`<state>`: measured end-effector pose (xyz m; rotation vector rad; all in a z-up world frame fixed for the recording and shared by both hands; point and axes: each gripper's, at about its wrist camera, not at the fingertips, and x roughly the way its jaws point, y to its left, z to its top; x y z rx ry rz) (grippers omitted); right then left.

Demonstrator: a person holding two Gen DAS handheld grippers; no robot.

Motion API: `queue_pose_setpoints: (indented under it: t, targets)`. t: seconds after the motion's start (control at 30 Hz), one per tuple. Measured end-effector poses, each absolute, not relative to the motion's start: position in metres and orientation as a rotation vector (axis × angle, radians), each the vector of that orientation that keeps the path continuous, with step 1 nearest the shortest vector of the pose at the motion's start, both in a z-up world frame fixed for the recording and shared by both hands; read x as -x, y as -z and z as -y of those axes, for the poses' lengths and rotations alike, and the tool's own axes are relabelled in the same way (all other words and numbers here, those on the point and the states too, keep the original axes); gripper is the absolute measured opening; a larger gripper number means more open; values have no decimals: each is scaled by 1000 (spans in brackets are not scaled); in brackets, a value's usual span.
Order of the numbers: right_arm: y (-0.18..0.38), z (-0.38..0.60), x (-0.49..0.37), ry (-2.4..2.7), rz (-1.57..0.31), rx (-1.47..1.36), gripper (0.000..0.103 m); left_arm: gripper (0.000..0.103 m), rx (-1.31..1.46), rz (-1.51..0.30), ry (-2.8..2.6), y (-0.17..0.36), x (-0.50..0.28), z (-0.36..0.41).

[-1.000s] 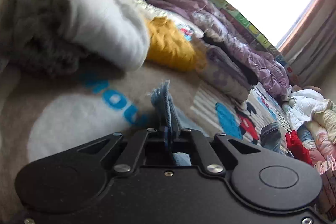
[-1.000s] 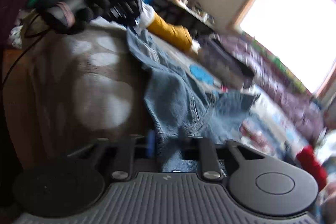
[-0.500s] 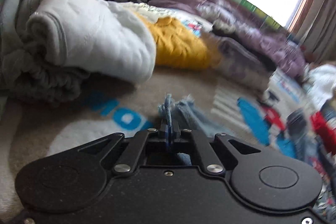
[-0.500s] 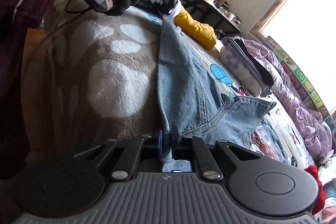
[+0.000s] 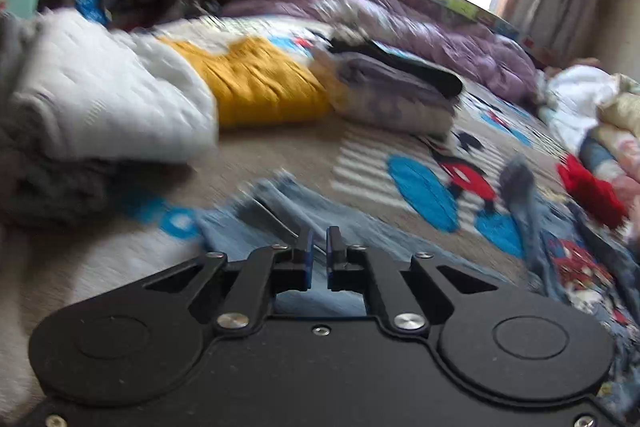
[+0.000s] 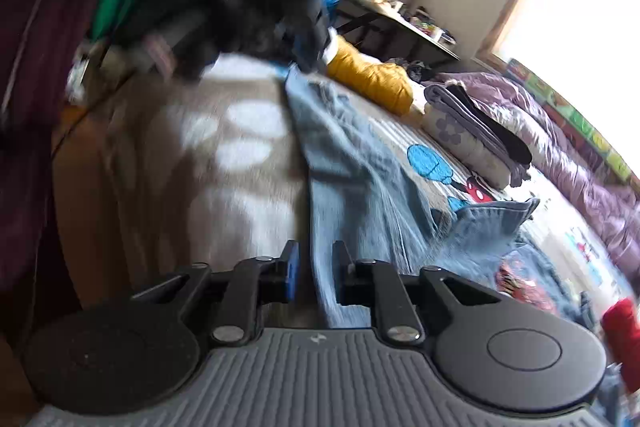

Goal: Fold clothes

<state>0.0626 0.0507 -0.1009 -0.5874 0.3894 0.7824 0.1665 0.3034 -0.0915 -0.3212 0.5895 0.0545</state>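
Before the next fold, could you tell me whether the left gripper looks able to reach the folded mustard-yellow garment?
Probably yes: the left gripper is open and empty, with only flat blue denim and bare rug between it and the mustard-yellow garment.

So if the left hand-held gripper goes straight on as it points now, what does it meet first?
Probably the denim garment lying just ahead of the left hand-held gripper; depth is unclear because of blur.

No legible text or labels
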Motion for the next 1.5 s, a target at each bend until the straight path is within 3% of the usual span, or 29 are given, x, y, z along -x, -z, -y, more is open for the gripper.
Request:
queue_pose_setpoints:
  t: [0.03, 0.23, 0.37, 0.53, 0.67, 0.77, 0.9, 1.07, 1.13, 1.2, 1.5]
  targets:
    - [100, -53, -69, -769, -397, 547, 30, 6, 316, -617, -38, 95, -172, -300]
    - [108, -63, -113, -757, -559, 330, 35, 11, 127, -659, -155, 111, -201, -284]
    - [108, -65, -108, -840, -589, 387, 35, 11, 0, -631, -262, 117, -216, -278]
    - [102, -62, -100, -868, -570, 385, 31, 11, 55, -588, -182, 88, -197, -275]
    - [108, -66, -102, -800, -525, 345, 33, 11, 124, -615, 203, 81, -176, -263]
    - [115, -65, -105, -792, -545, 297, 36, 15, -29, -706, 439, 98, -166, -228]
    - [114, -59, -104, -826, -581, 300, 36, 12, -96, -783, 353, 105, -172, -231]
    - [111, -56, -109, -846, -621, 284, 36, 11, -61, -724, 270, 90, -168, -252]
    - [112, -56, -108, -845, -622, 279, 36, 27, -85, -752, 352, 94, -168, -241]
    - [111, -55, -108, -851, -633, 269, 36, 32, -252, -808, 237, 106, -174, -226]
    - [97, -29, -85, -884, -649, 263, 33, 30, 26, -608, 293, 65, -217, -207]
